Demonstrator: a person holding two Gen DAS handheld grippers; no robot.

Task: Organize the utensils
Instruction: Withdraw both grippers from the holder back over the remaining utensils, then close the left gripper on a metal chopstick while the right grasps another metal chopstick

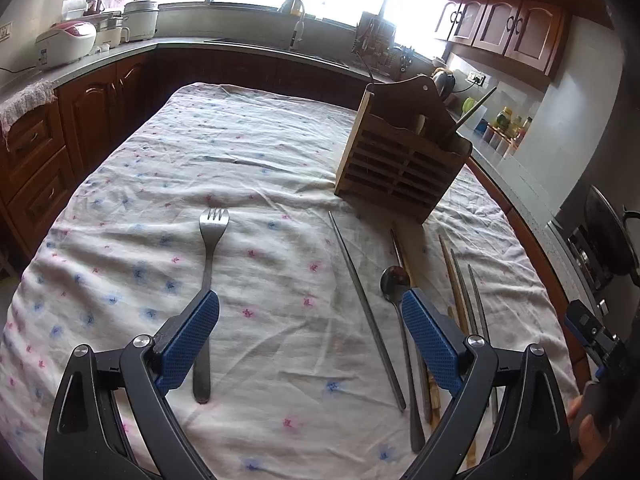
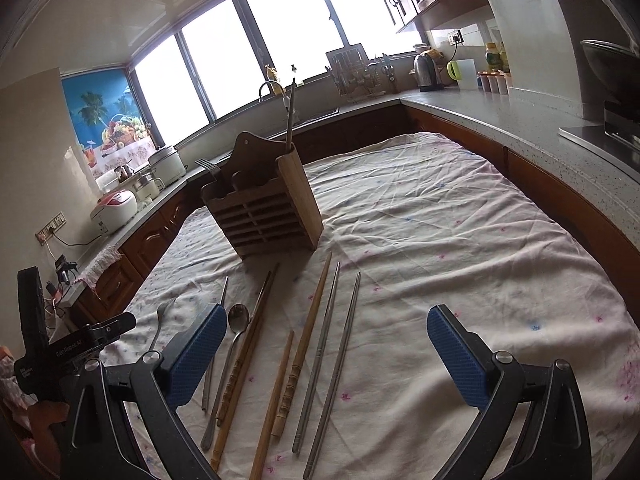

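Holder [image 1: 400, 160] stands ahead of my jaws on cloth [image 1: 260, 160]. Left gripper [image 1: 310, 316] apart: fork [image 1: 208, 280] under left finger, spoon [image 1: 396, 284] by right. Right gripper [image 2: 324, 332] apart above chopsticks [image 2: 320, 344].

A home kitchen: dark wooden cabinets [image 1: 516, 28] line the upper right of the frame, a grey L-shaped counter [image 2: 516, 120] carries a steel electric kettle [image 2: 426, 70], and a curved sink tap [image 1: 296, 20] stands below bright windows [image 2: 224, 56]. A white-and-red rice cooker [image 1: 66, 42] sits upper left.
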